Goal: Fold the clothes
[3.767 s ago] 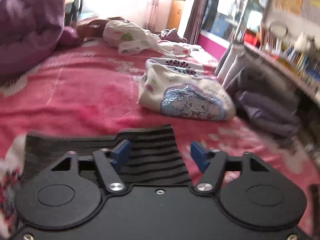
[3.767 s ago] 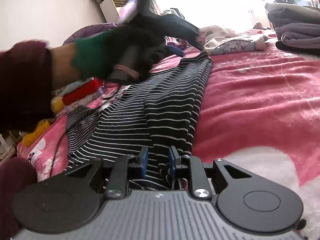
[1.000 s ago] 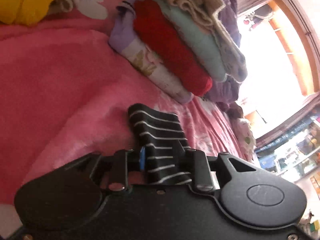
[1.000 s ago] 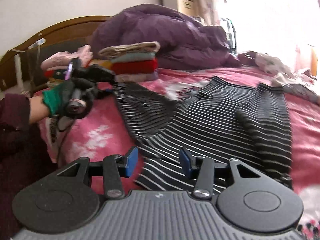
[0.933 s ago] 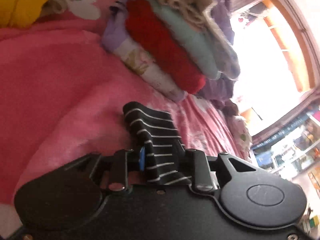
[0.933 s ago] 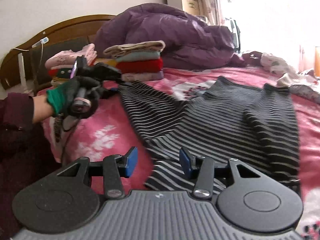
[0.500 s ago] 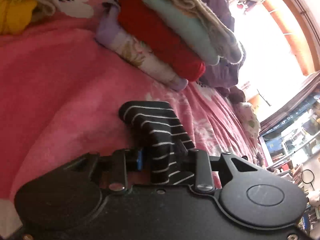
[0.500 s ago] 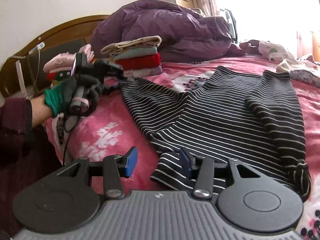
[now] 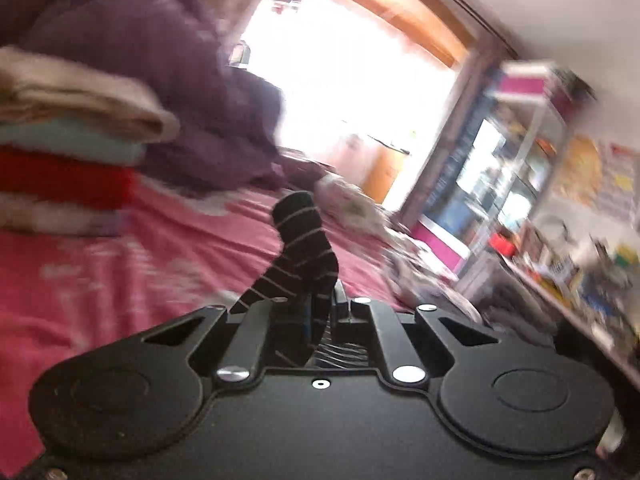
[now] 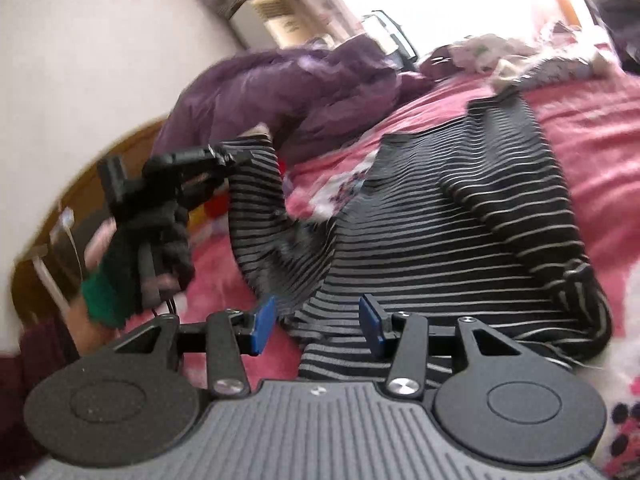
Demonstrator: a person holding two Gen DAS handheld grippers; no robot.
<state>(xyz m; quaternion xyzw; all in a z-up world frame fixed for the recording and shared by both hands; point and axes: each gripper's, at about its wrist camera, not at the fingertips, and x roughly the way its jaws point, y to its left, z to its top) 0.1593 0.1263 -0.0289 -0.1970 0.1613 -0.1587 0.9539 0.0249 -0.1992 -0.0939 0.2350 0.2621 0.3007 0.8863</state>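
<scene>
Left gripper clamped on sleeve of striped top, lifted off bed near its left edge. Right gripper open, above hem. Risk: thin pinch slipping, sleeve dropping unfolded.

Pink bed under me. Brown wood headboard at white wall. Big window ahead, very bright, orange frame. Glass shelf cabinet on my right, full of small stuff, too blurry to tell.
</scene>
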